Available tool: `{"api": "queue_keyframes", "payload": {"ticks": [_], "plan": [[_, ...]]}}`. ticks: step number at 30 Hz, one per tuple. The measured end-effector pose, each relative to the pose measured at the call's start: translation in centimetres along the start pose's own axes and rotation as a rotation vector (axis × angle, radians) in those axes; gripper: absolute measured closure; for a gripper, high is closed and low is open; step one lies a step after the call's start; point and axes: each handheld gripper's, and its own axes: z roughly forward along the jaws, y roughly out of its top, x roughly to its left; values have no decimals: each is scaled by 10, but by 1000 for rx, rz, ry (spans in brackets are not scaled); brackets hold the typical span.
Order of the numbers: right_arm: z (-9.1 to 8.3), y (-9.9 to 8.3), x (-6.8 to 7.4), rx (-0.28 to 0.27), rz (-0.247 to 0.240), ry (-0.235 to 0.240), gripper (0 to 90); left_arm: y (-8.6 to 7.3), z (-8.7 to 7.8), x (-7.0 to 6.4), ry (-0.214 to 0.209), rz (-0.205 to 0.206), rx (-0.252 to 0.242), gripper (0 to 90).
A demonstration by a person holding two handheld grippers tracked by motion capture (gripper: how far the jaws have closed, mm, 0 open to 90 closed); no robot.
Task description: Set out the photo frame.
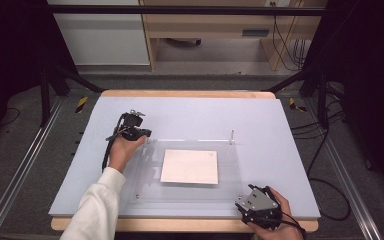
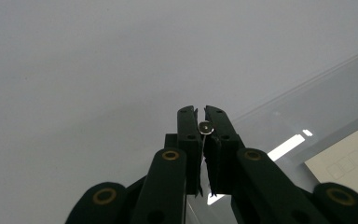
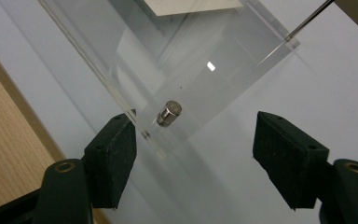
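Note:
A clear acrylic plate point(image 1: 230, 172) lies on the blue-grey mat point(image 1: 205, 112) with a white sheet point(image 1: 190, 166) at its middle. At the plate's far left corner my left gripper point(image 1: 146, 136) is shut on a small metal pin point(image 2: 206, 127), whose round head shows between the closed jaws of the left gripper point(image 2: 201, 112). My right gripper point(image 1: 242, 205) stands open at the near right corner. In the right gripper view, a short metal stud point(image 3: 169, 113) stands in that corner of the plate point(image 3: 223, 51), between the spread jaws of the gripper point(image 3: 193, 135) and touching neither.
A thin upright metal rod point(image 1: 231, 136) stands at the plate's far right corner, and a small stud point(image 1: 137, 196) at the near left one. The mat rests on a wooden table whose front edge point(image 3: 9, 140) runs just behind my right gripper. Cables lie on the floor to the right.

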Motion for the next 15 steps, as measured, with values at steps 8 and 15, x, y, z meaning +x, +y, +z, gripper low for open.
{"api": "queue_keyframes", "payload": {"ticks": [8, 15], "plan": [[2, 5, 4, -52, -43, 17, 369, 0, 0, 1, -6, 7, 1, 846], [4, 6, 3, -89, -58, 13, 422, 1, 1, 2, -13, 2, 4, 845]]}}
